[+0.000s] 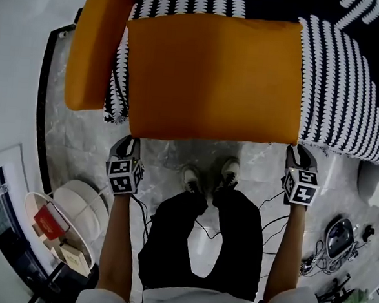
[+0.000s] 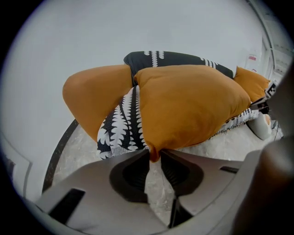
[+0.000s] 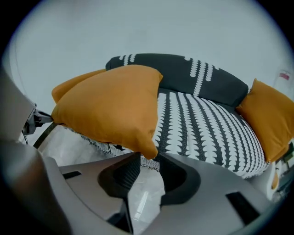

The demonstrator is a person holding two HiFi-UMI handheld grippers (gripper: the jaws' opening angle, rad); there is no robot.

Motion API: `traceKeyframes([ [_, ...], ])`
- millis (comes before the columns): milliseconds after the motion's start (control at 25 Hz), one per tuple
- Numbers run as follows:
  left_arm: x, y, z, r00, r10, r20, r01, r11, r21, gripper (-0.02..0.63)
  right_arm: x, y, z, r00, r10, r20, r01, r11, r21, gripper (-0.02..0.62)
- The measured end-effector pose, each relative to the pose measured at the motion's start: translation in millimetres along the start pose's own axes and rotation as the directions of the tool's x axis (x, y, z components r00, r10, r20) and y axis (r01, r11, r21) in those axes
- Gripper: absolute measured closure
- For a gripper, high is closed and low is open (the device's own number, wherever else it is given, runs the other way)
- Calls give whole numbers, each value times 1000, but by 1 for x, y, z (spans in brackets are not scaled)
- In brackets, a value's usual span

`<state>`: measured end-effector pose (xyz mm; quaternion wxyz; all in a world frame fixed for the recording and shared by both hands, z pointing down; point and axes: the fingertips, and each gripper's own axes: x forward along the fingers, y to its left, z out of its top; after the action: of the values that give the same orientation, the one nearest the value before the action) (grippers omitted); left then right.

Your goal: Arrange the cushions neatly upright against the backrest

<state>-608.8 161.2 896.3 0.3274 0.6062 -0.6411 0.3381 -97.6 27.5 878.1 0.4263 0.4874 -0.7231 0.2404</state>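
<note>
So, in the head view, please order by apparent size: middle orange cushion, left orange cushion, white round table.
1. Middle orange cushion.
2. Left orange cushion, partly cut off by the frame.
3. White round table, though it stands farther away, so its true size is unsure.

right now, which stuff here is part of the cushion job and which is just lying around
Part of the job:
held orange cushion, pinched at its near corners by left gripper and right gripper
left-end orange cushion
right-end orange cushion
patterned sofa seat
backrest

Lying about:
white side table
red box
floor cables
</note>
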Motion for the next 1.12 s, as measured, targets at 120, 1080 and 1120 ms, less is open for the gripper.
traceKeyframes([
  [120,2,-5,5,1000,-16,-24,16,1000,17,537,3,-3,4,999,-7,-42,5,999,-49,485],
  [1080,-89,25,147,997,-82,3,82,996,-36,583,-103,15,128,992,-65,-107,58,996,-69,563],
  [1120,-93,27,155,997,-78,6,78,996,-39,583,-105,15,136,993,-60,-103,53,996,-68,563],
])
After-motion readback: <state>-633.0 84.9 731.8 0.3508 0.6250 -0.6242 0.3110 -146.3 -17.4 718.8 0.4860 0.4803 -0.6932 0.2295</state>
